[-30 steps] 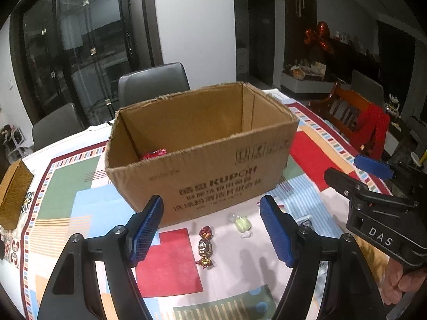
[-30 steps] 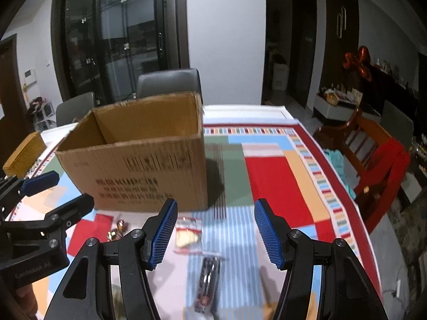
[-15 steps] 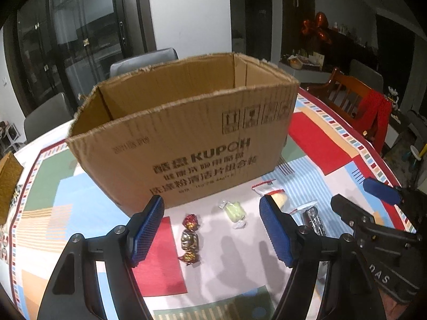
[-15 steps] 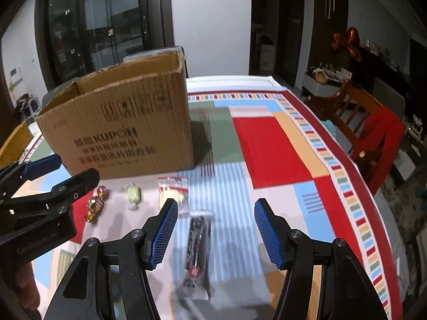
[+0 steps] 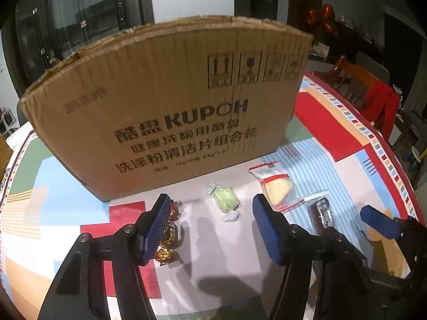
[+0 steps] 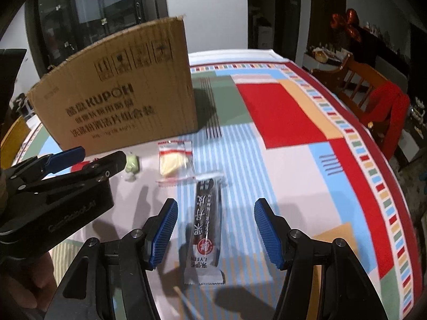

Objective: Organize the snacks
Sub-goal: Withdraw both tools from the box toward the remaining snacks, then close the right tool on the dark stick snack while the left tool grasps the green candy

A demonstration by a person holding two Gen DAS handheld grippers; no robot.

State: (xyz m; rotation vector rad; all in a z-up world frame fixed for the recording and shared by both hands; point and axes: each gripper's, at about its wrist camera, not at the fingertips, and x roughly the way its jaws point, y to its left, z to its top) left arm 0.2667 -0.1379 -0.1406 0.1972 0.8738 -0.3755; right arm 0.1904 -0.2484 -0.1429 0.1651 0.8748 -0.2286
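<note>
Both grippers lowered | left gripper closing, empty | right gripper apart | patchwork tablecloth

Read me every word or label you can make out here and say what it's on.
"KUPOH": cardboard box, front face, above Chinese lines too blurred to quote.
"1kg*2": same face, small bottom line, rest unclear.
Four handling symbols: box's upper right.
"LYFEN": dark snack bar wrapper, near end; its Chinese characters unclear.
Embossed lettering on left gripper: unreadable.
</note>
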